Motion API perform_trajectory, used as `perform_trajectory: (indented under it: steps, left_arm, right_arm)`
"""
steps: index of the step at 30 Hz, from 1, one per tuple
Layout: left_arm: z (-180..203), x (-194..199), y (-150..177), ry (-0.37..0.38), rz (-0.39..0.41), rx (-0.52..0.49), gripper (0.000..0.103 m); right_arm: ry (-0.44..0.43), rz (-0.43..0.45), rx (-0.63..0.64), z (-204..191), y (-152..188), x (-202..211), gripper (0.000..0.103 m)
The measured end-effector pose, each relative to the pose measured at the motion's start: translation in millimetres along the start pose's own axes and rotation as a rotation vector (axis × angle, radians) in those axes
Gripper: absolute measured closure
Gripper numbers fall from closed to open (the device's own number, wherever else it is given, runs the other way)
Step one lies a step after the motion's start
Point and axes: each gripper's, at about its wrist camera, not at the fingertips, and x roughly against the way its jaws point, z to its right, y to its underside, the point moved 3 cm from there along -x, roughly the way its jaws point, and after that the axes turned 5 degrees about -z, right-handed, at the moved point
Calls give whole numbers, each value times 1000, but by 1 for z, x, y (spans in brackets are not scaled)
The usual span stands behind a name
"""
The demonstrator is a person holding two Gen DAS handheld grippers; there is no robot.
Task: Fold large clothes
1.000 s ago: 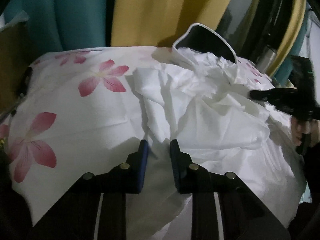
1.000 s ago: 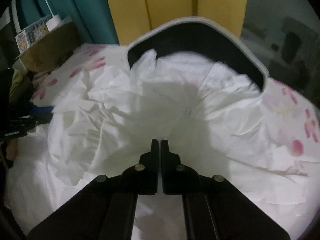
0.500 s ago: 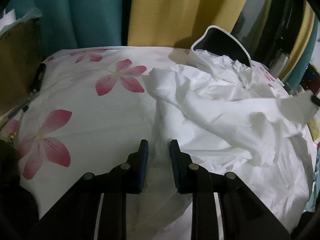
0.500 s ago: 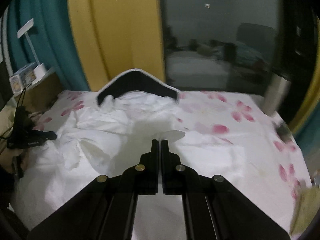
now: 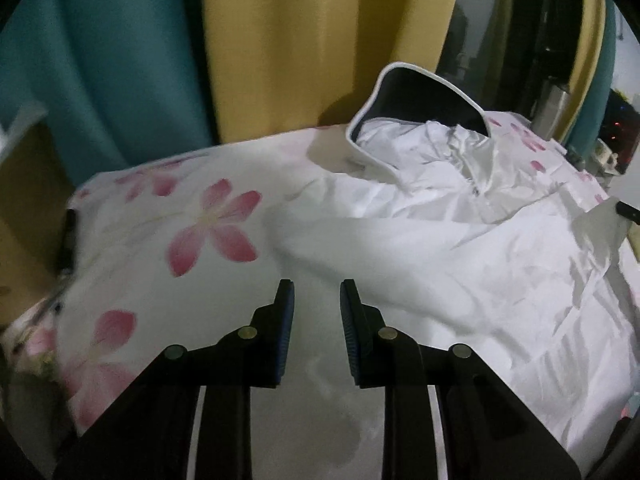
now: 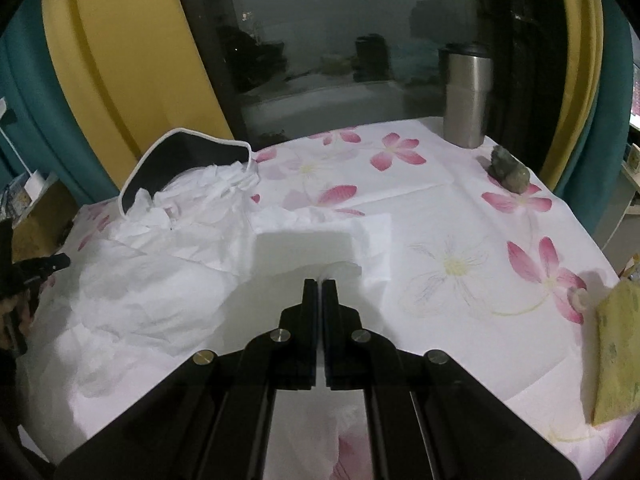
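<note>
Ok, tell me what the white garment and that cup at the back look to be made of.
White garment: seemingly thin, slightly glossy synthetic; sharp crinkled creases and a soft sheen. Its dark collar has white piping.
Cup: brushed metal, probably stainless steel; grey with vertical highlights.
The right gripper pinches the garment's edge.

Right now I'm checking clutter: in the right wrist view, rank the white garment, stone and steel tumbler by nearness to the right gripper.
1. White garment, pinched in the right gripper.
2. Stone, far right.
3. Steel tumbler, back right, by the window.

right gripper (image 6: 320, 281) pulled white garment (image 5: 460, 248) rightward; it now seems flatter.
</note>
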Motion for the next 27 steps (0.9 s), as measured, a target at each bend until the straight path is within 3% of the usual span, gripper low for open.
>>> perform_trajectory:
  steps: [5,8,12,14,22,24,27]
  left_arm:
    - [-2,-36,-6,-5,-70,-18,79]
    - [-6,-38,-11,-19,-50,-36,100]
    - [-24,-41,-15,-77,-26,11,101]
    - [-35,-40,-17,-79,-14,51,101]
    - [-40,-31,-17,-44,-19,97,101]
    - [-38,-20,-17,-50,1,105,97]
    - [-35,2,-15,-11,53,125,68]
  right_arm:
    - [-14,77,53,-17,-20,14,101]
    - [-4,104,69,-20,-29,16,101]
    - [11,98,33,-14,-34,9,101]
    - [29,68,14,-10,-32,-1,101]
    - [118,-193,-3,7,2,-65,99]
    - [126,-209,-4,9,7,-63,96]
    - [137,-180,4,6,9,-49,84]
